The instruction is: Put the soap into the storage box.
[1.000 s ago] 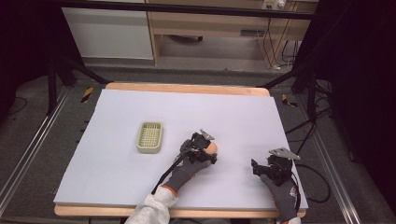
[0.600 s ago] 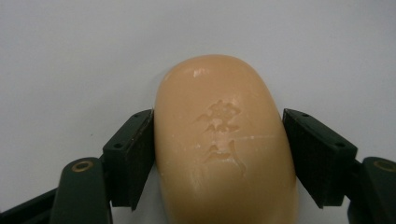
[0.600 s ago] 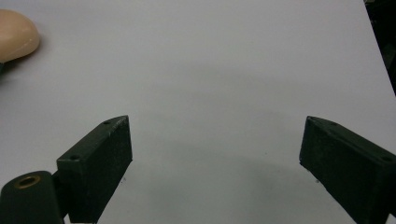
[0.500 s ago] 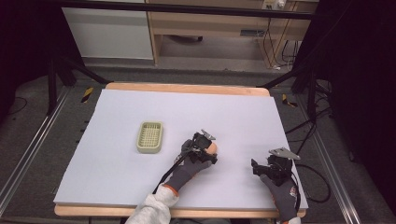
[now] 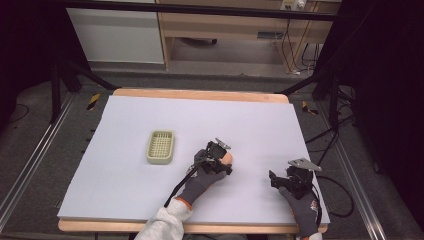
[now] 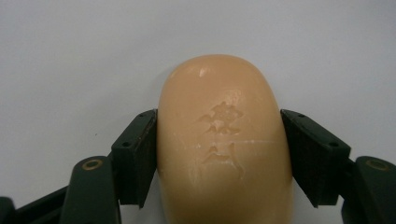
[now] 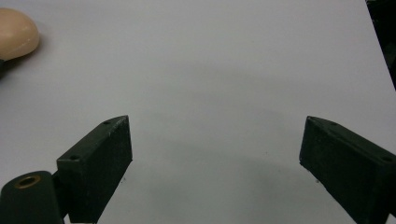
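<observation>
A peach-coloured oval bar of soap (image 6: 224, 140) with stamped characters lies on the white table top. My left gripper (image 6: 219, 121) is shut on it, one black pad against each long side. In the high view the soap (image 5: 228, 158) peeks out past my left gripper (image 5: 223, 163) near the table's middle front. My right gripper (image 5: 274, 179) rests at the front right, jaws wide apart. In the right gripper view it (image 7: 217, 140) stands open over bare table, with the soap (image 7: 16, 32) far off at the upper left.
A pale green slatted soap dish (image 5: 161, 146) sits left of the left hand on the white table sheet (image 5: 200, 120). The wooden table edge (image 5: 200, 95) runs along the back. Cables trail off the right side (image 5: 340, 195).
</observation>
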`<state>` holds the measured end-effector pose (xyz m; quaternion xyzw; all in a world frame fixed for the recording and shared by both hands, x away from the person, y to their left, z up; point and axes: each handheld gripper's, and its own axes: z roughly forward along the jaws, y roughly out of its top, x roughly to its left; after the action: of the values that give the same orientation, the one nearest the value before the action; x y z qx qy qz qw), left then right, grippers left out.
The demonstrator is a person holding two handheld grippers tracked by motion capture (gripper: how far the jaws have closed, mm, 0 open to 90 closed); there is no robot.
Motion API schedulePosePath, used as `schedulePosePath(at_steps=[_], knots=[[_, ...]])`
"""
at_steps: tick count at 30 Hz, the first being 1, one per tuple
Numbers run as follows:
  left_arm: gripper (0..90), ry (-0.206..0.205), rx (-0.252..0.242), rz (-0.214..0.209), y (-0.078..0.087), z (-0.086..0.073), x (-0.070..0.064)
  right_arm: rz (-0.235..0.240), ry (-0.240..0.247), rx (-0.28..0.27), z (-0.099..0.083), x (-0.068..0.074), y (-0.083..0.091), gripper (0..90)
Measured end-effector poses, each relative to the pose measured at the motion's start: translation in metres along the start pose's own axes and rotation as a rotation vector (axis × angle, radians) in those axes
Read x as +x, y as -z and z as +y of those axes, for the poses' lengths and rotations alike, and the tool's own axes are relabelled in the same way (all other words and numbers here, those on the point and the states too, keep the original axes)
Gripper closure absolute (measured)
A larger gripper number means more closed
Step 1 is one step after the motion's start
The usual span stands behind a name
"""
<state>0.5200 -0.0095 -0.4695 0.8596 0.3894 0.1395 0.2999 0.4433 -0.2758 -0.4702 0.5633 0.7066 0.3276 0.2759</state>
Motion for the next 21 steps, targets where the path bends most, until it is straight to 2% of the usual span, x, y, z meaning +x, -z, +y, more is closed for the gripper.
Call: schedulePosePath(at_steps=[11,21], knots=[[31.1,-0.024,-0.02,-0.012,0.013,0.0,-0.001,0.0,0.002,-0.002,0.0,-0.001,0.0,9.7],[31.3,-0.022,-0.066,-0.012,0.044,-0.001,0.01,-0.002,0.005,-0.005,0.0,0.0,0.001,9.7]])
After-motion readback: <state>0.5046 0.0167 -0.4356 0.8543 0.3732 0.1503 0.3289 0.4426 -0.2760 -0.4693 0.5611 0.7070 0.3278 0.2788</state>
